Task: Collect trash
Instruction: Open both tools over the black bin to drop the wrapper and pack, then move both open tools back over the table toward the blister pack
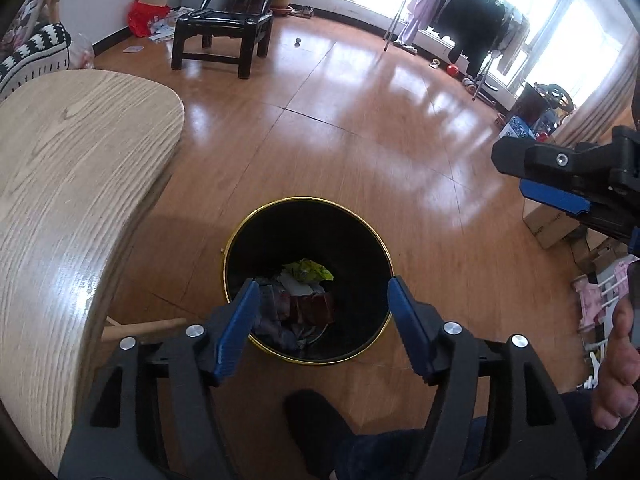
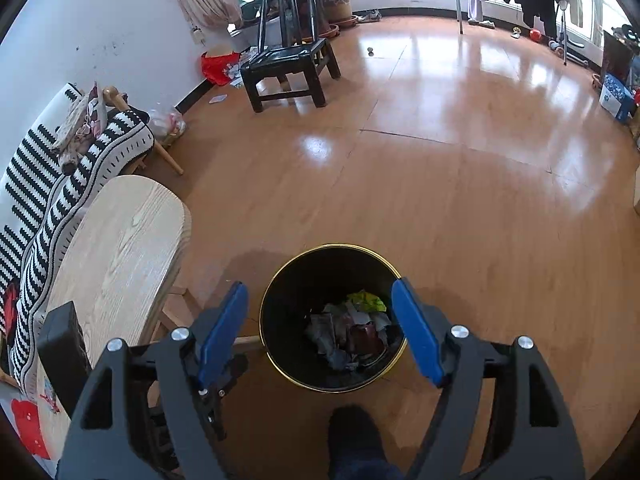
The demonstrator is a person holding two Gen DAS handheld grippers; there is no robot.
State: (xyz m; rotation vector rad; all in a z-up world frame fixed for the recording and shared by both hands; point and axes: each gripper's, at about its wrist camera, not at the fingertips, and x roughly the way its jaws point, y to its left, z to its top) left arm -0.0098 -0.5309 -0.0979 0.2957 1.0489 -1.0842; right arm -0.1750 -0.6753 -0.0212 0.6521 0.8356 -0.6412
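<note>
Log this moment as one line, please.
phase: over bin | left tongs: open, empty | right tongs: open, empty | trash bin: on floor beside wooden table, holds crumpled wrappers

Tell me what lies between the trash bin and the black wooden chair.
Only bare, glossy wood floor, in both wrist views. Nothing lies between the trash bin and the black wooden chair; the small ball sits off to the right.
</note>
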